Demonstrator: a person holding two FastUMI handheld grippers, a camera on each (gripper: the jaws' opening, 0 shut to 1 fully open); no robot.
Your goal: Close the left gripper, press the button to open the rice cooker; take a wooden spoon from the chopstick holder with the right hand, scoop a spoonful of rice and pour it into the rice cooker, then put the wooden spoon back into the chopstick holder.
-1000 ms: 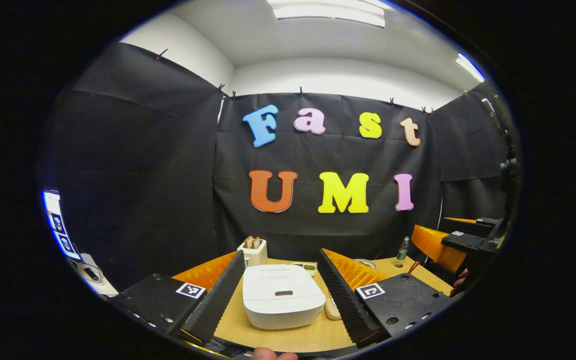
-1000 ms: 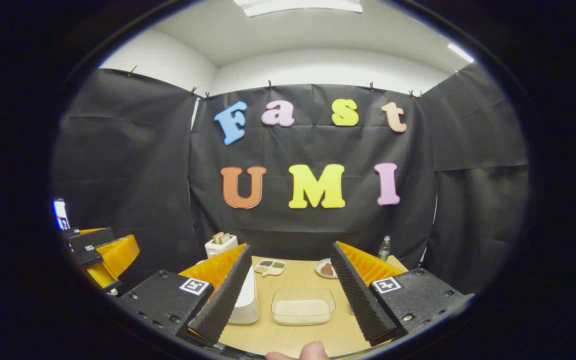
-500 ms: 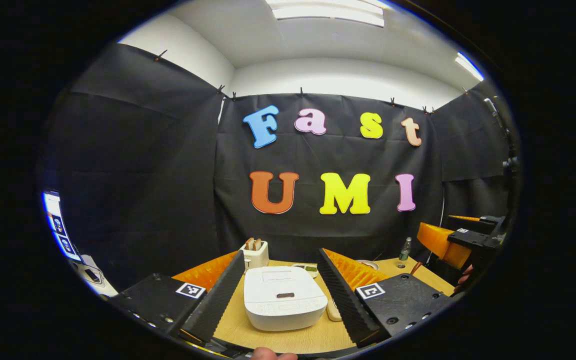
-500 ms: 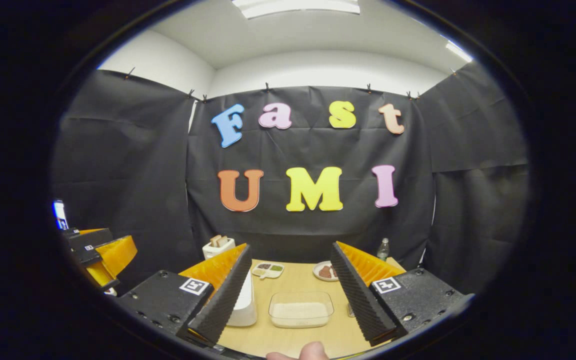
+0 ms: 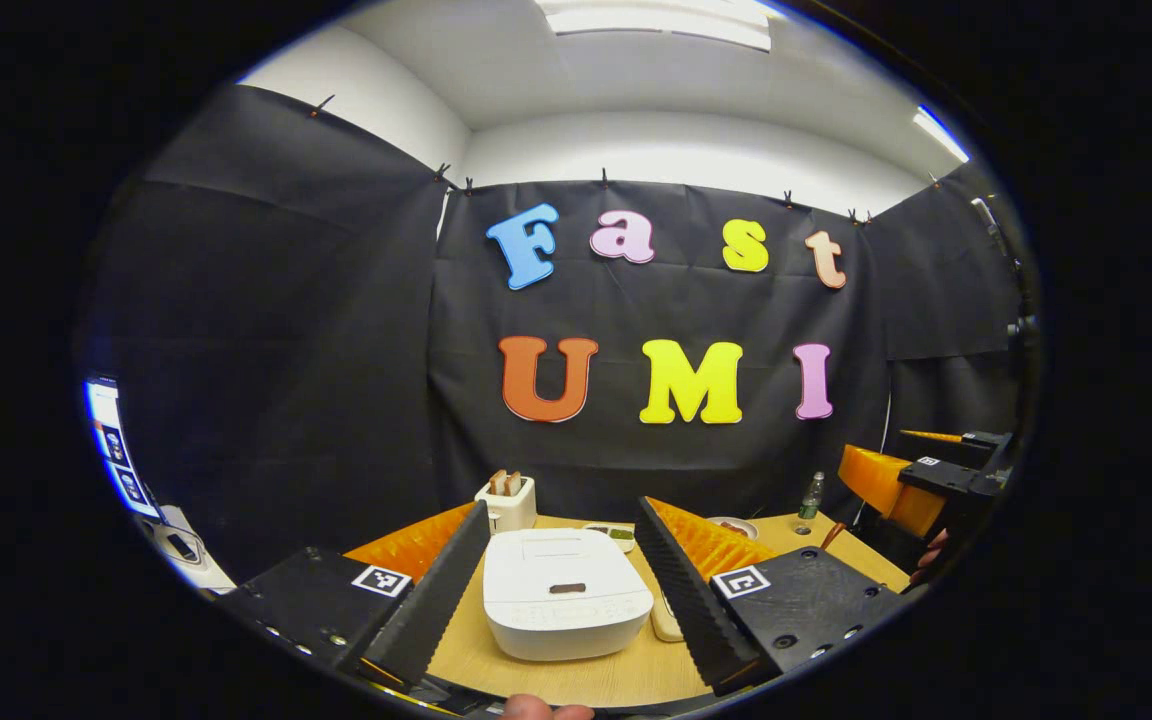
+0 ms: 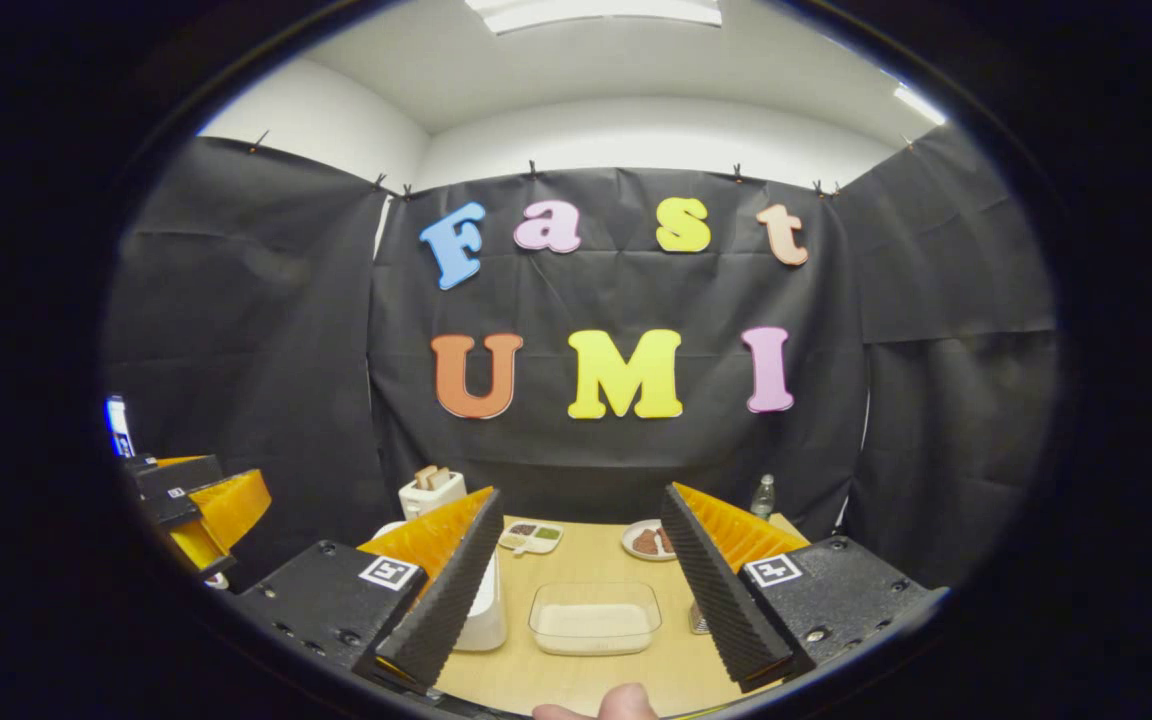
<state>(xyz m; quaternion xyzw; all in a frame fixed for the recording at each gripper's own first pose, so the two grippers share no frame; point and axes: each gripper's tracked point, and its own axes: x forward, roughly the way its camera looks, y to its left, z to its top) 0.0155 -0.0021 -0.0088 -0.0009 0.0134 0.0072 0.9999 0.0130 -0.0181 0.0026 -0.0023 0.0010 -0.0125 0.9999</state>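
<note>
While the cooker (image 5: 567, 592) sits shut on the table (image 5: 576, 676) between the left gripper's (image 5: 561, 575) wide-spread fingers, its lid is down and its dark button (image 5: 567, 587) faces the camera, untouched. Behind it, near the back wall, the white holder (image 5: 507, 502) stands upright with wooden handles poking out of its top; I cannot tell which of them is the spoon. Seen from the right gripper view, a clear tub (image 6: 596, 617) lies on the table with a shallow layer of pale rice (image 6: 593, 620) in its bottom, just beside the cooker's side. Farther back sit a small divided dish (image 6: 532, 537) with dark and green bits, a plate (image 6: 647, 541) with something brown on it, and a bottle (image 6: 762, 496) at the rear edge. The right gripper (image 6: 581, 578) hovers above the table, jaws wide apart and holding nothing, the tub framed between them. The left gripper likewise grips nothing and hangs level, pointing at the cooker. A fingertip (image 6: 618, 702) shows at the bottom edge of the right gripper view.
</note>
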